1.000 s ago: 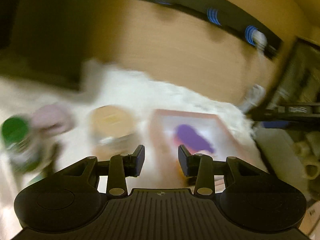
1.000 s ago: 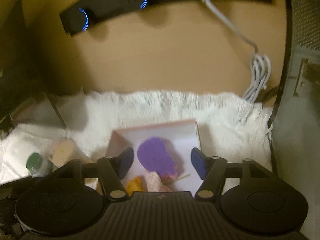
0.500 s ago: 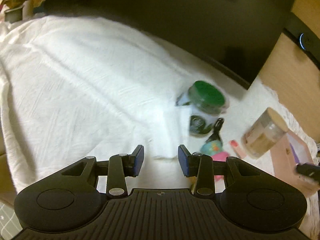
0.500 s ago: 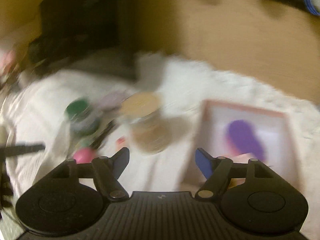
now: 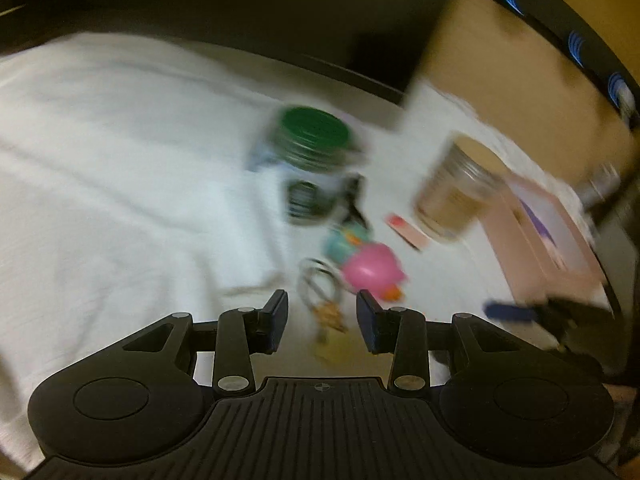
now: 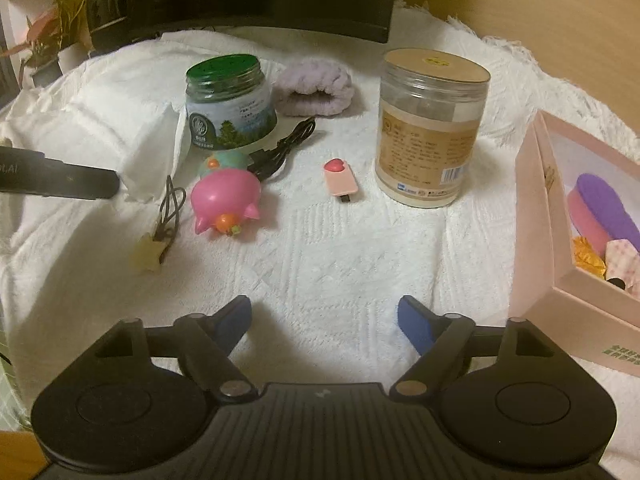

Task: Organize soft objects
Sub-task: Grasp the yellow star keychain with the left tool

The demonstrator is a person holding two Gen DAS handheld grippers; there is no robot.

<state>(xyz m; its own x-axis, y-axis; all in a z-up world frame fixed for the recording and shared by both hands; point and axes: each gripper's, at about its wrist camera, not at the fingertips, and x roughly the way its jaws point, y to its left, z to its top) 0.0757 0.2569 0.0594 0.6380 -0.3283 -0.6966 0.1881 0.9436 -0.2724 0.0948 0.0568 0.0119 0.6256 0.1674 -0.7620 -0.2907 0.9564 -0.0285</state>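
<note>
Left wrist view: the picture is smeared with blur. The left gripper [image 5: 322, 322] points down at the white cloth [image 5: 120, 152] that covers the table, its jaws partly open with nothing pressed between them. Just beyond the tips lie a coiled cord with a pale star charm [image 5: 324, 320] and, slightly right of it, the pink pig toy [image 5: 372, 270], with a teal toy [image 5: 346, 240] touching its far side. Farther off stand the green-lidded jar [image 5: 312, 156] and the tan-lidded jar [image 5: 456, 188]; the pink box [image 5: 548, 236] sits at the right. To do this step well, the gripper would likely need to steady first, then centre on one soft thing instead of straddling the cord.

Right wrist view: this one is sharp. The right gripper [image 6: 324, 318] hovers over bare cloth, its jaws wide and opening, nothing between them. The pig toy [image 6: 226, 202] lies to the far left, the lilac fluffy band [image 6: 316, 90] farther back between the two jars, and the pink box at the right already holds a purple sponge [image 6: 604, 208] and small wrapped pieces. The left gripper's finger [image 6: 60, 178] reaches in from the left edge. A good grasp probably means approaching the pig across its round body, clear of the black cable [image 6: 280, 148] and the pink stick [image 6: 340, 180], and squeezing lightly, since soft things may deform or slip.
</note>
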